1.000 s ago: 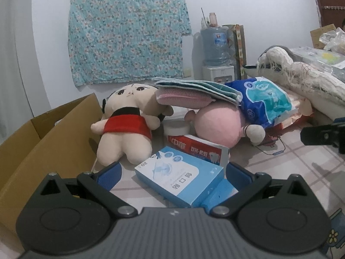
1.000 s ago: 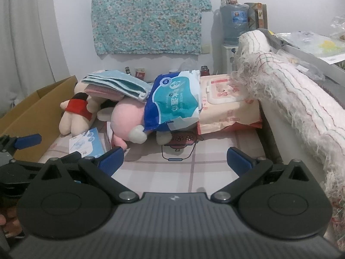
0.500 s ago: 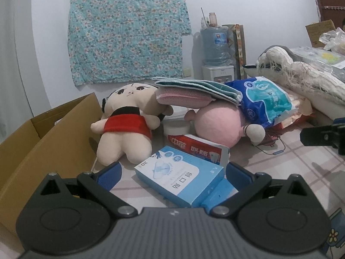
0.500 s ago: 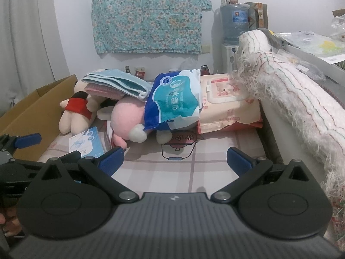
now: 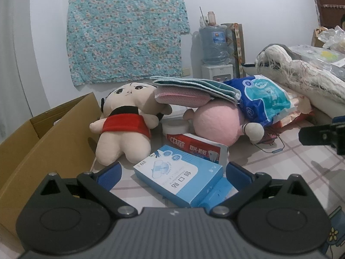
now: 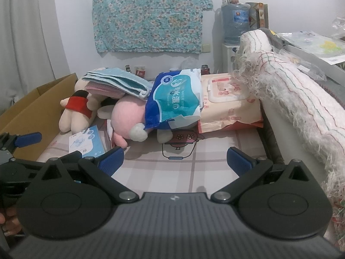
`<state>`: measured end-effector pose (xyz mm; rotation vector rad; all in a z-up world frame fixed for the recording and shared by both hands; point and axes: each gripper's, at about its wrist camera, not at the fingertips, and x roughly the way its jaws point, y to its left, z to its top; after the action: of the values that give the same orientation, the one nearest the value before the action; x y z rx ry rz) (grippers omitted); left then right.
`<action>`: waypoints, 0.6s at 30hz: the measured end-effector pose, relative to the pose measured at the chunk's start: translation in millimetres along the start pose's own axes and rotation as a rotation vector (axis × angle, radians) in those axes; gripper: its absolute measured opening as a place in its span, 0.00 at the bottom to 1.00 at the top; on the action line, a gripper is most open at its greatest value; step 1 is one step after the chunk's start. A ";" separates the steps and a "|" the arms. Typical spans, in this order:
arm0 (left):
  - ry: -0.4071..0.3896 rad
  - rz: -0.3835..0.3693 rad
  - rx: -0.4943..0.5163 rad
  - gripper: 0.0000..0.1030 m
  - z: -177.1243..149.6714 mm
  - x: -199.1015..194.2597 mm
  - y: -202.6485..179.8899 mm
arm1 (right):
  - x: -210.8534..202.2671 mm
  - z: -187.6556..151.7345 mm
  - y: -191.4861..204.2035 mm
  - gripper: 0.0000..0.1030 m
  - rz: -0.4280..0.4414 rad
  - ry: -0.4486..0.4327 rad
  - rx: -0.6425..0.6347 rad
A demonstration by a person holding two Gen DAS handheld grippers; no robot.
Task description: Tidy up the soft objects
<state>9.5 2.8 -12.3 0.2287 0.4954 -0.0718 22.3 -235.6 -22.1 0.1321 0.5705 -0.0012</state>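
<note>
We hold both tongs wide and empty — the left tongs [image 5: 173, 172] over the blue box [image 5: 179, 178], the right tongs [image 6: 175, 157] above bare tabletop [image 6: 194, 161] — so nothing is picked yet, and next likely means reaching the doll [image 5: 124, 129] beside the cardboard box [image 5: 43, 140].

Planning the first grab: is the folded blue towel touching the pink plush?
Touching. The right wrist view shows the folded blue towel, over a pink cloth, resting against the pink plush with no gap.
</note>
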 end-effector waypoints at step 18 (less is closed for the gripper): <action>-0.006 0.003 0.021 1.00 -1.0 -1.7 -3.1 | -0.4 0.3 1.5 0.99 -0.003 -0.004 -0.010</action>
<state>7.2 0.0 -13.0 0.2494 0.4882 -0.0751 22.1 -234.1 -21.4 0.1214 0.5667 -0.0013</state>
